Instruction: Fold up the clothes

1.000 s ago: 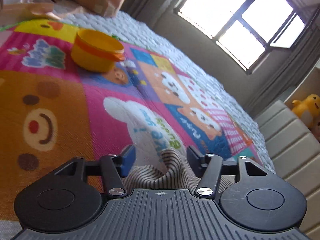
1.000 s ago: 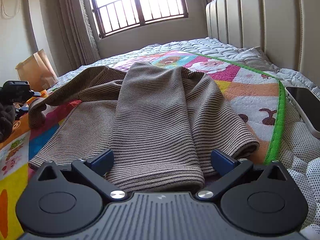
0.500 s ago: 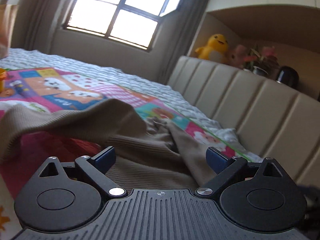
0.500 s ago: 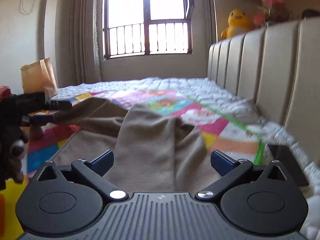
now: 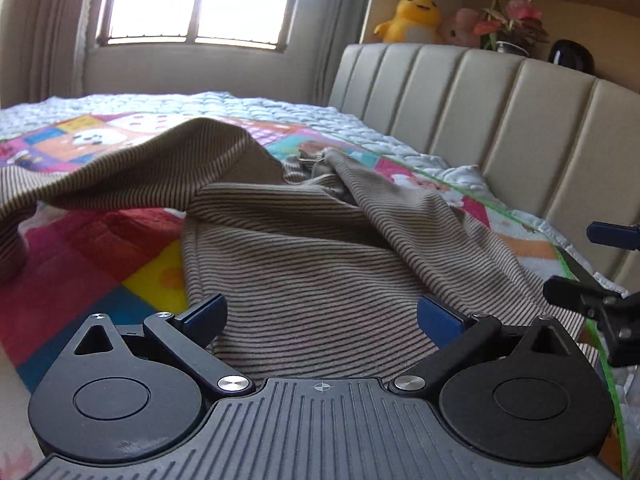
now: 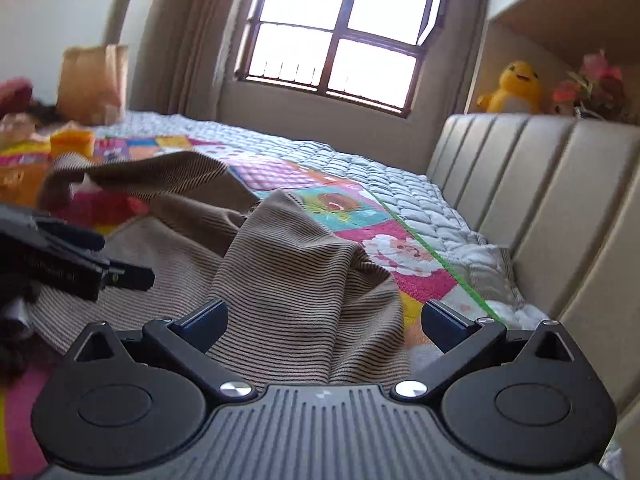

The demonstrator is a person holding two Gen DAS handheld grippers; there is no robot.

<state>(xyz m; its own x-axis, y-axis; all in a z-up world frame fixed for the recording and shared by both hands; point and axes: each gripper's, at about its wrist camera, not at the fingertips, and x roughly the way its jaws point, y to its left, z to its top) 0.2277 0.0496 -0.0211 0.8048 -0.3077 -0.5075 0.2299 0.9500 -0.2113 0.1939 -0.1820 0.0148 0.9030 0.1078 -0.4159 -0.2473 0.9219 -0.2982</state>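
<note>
A brown striped knit garment (image 5: pixel 320 264) lies rumpled on a colourful play mat (image 5: pixel 100 248) on the bed, one sleeve stretched to the left. It also shows in the right wrist view (image 6: pixel 296 288). My left gripper (image 5: pixel 322 316) is open and empty, just over the garment's near edge. My right gripper (image 6: pixel 324 318) is open and empty, over a folded hump of the same garment. Each gripper shows at the edge of the other's view: the right one (image 5: pixel 600 276) and the left one (image 6: pixel 76 256).
A padded beige headboard (image 5: pixel 500 120) runs along the right. A yellow plush toy (image 6: pixel 516 88) and flowers (image 5: pixel 512 24) sit on the ledge above it. A yellow tub (image 6: pixel 72 142) and a paper bag (image 6: pixel 94 76) stand at the far left. A window (image 6: pixel 344 32) is behind.
My left gripper let go of the sleeve end, opened wide and swung round to face the garment body. My right gripper stayed open and lifted, tilting up.
</note>
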